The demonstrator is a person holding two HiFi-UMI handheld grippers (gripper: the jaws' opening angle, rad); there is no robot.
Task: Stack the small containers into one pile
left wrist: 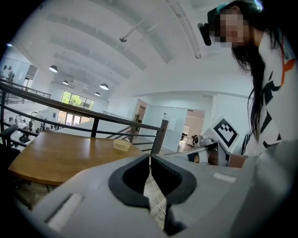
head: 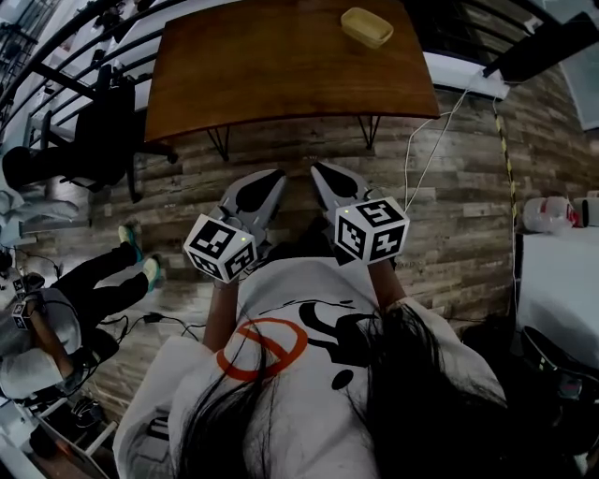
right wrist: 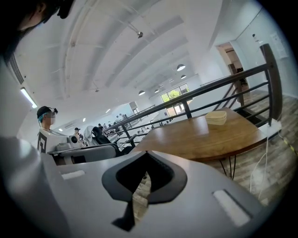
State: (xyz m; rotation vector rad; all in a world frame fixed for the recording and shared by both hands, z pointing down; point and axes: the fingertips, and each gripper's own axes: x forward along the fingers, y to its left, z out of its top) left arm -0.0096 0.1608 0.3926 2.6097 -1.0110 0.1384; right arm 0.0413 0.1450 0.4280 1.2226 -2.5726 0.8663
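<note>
The person is standing well back from the brown wooden table with black hairpin legs [head: 281,65], holding both tools close in front of the white printed shirt [head: 309,346]. The left gripper [head: 277,178] is pointing towards the table's near edge; its jaws are pressing together with nothing between them, as the left gripper view [left wrist: 149,157] is showing. The right gripper [head: 320,170], just beside it, is likewise clenching on nothing, its jaw tips meeting [right wrist: 145,153]. The pale yellow rectangular containers [head: 366,26] are sitting nested in one low pile on the far right part of the tabletop, well apart from both tools. A grey wood-plank floor [head: 449,215] is lying between the person and the table.
</note>
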